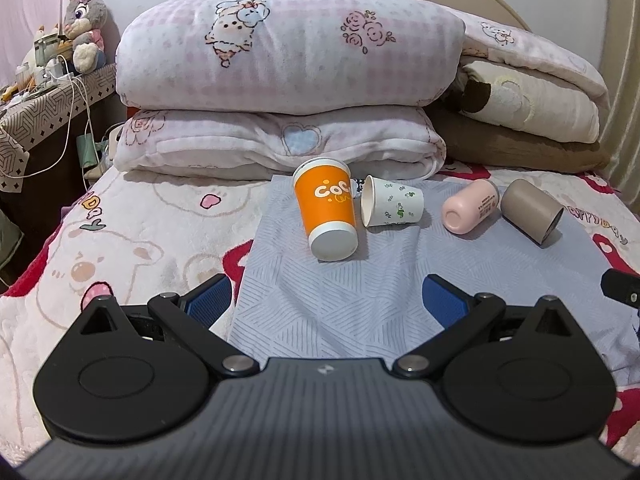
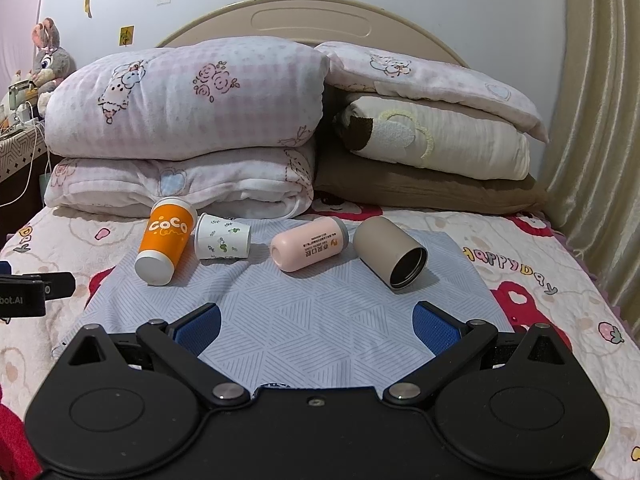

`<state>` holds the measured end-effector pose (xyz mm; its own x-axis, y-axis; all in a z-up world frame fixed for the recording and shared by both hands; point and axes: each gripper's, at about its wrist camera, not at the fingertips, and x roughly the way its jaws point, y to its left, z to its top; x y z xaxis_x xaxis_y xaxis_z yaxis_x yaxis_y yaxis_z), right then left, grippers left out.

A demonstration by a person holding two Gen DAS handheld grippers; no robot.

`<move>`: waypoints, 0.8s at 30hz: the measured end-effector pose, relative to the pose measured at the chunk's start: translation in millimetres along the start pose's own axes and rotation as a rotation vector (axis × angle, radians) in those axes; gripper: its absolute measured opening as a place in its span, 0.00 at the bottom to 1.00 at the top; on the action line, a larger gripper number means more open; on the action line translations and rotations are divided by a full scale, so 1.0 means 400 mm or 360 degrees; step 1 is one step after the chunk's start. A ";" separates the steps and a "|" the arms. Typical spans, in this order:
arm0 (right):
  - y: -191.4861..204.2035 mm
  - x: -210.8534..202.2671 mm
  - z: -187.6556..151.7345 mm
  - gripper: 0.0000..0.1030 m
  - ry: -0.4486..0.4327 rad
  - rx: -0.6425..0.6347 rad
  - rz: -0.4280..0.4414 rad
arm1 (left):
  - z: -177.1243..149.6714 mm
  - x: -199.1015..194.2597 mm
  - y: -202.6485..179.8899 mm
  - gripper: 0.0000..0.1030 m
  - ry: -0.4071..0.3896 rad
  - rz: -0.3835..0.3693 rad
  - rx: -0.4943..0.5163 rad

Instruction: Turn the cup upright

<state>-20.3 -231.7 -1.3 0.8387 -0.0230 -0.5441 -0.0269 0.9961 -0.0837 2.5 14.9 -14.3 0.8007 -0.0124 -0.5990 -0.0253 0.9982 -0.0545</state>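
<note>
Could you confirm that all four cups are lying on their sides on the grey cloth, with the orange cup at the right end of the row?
Not quite: the orange cup lies at the left end of the row, as the right wrist view shows; the tan cup is at the right end. All four, with the white cup and pink cup, do lie on their sides on the grey cloth.
</note>
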 end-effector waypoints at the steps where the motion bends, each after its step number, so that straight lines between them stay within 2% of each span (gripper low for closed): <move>1: 0.000 0.000 0.000 1.00 0.0000 0.0000 0.0000 | -0.001 0.000 0.001 1.00 0.0001 0.0002 -0.0001; 15: 0.004 0.004 -0.007 1.00 0.0009 -0.0011 -0.0001 | 0.000 0.007 -0.004 1.00 0.0054 0.0026 -0.0001; 19: 0.005 0.005 -0.006 1.00 0.0014 -0.0011 0.0005 | 0.014 0.007 -0.001 1.00 0.0102 -0.0008 -0.0018; 24: 0.001 0.010 0.003 1.00 0.0000 -0.0023 0.0176 | 0.067 -0.008 -0.013 1.00 0.0091 -0.0076 0.0017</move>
<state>-16.2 -231.3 -2.4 0.8303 0.0867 -0.5505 -0.1267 0.9913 -0.0351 16.1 11.2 9.0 0.7652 -0.0630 -0.6407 0.0186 0.9970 -0.0757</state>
